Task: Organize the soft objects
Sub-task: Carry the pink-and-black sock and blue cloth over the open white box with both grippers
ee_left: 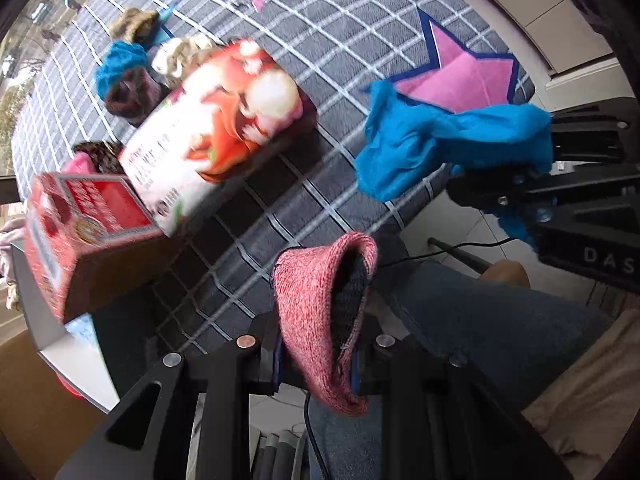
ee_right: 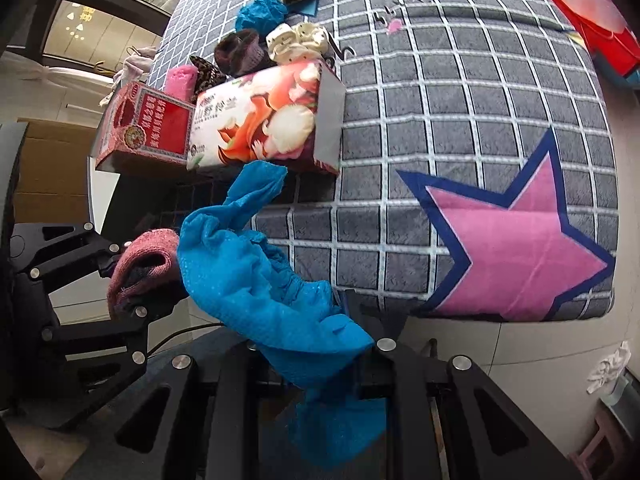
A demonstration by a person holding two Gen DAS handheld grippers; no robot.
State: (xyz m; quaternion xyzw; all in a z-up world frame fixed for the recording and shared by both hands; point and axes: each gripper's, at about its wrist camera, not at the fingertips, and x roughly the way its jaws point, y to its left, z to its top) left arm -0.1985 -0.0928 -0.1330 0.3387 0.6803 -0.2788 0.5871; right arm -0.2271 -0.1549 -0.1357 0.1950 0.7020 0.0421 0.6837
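Observation:
My left gripper (ee_left: 318,360) is shut on a pink-red knitted sock (ee_left: 316,312) with a dark lining, held above the near edge of the grey checked bedcover (ee_left: 360,32). The right wrist view shows that left gripper (ee_right: 120,280) and sock (ee_right: 140,264) at the left. My right gripper (ee_right: 320,356) is shut on a crumpled blue cloth (ee_right: 264,280) that hangs forward and sideways from it. In the left wrist view the right gripper (ee_left: 528,196) and blue cloth (ee_left: 440,140) are at the right. The two held items are close together and may touch.
A white floral box (ee_right: 264,120) and a red box (ee_right: 148,128) lie on the bedcover's left part. Behind them lies a pile of soft items (ee_right: 256,40): blue, brown, cream, pink. A pink star patch (ee_right: 520,240) marks the cover. A red bin (ee_right: 588,12) stands far right. A person's jeans-clad leg (ee_left: 480,320) is below.

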